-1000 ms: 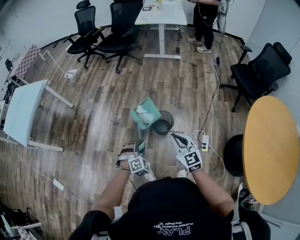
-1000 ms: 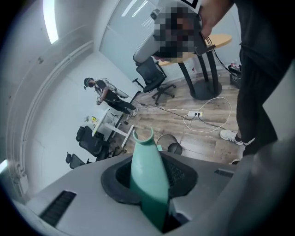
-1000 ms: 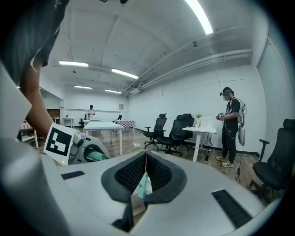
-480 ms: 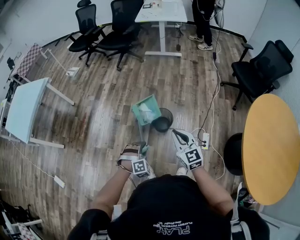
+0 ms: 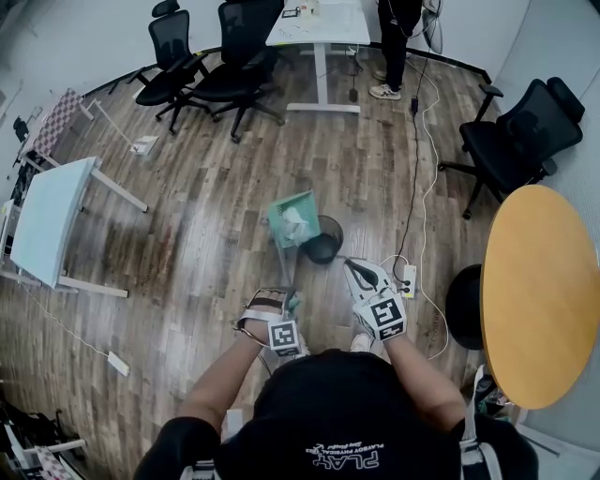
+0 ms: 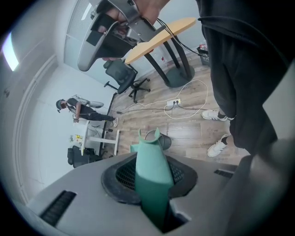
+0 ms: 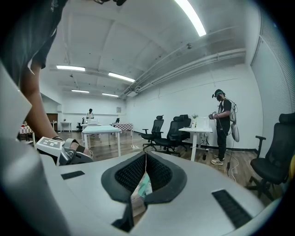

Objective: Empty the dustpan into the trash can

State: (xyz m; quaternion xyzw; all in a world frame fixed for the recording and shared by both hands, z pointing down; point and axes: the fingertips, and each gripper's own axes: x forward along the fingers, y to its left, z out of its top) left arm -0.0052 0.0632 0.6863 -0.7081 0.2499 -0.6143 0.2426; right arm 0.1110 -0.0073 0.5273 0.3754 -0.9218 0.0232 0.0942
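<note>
Wood floor (image 5: 206, 216), dustpan (image 5: 292, 218) clamped in left hand-held gripper (image 5: 286, 300), beside trash can (image 5: 324, 247)

Dustpan (image 5: 286, 208): teal plastic, smooth, matt. Trash can (image 5: 325, 249): black mesh, metal-looking. Floor (image 5: 197, 197): wood planks, slight sheen. Crumpled paper (image 5: 299, 225) in dustpan: white, matt.

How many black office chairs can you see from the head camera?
3. The left chair and middle chair stand together by the white desk at the top; the right chair is beside the round wooden table. The dark pair may hide another.
</note>
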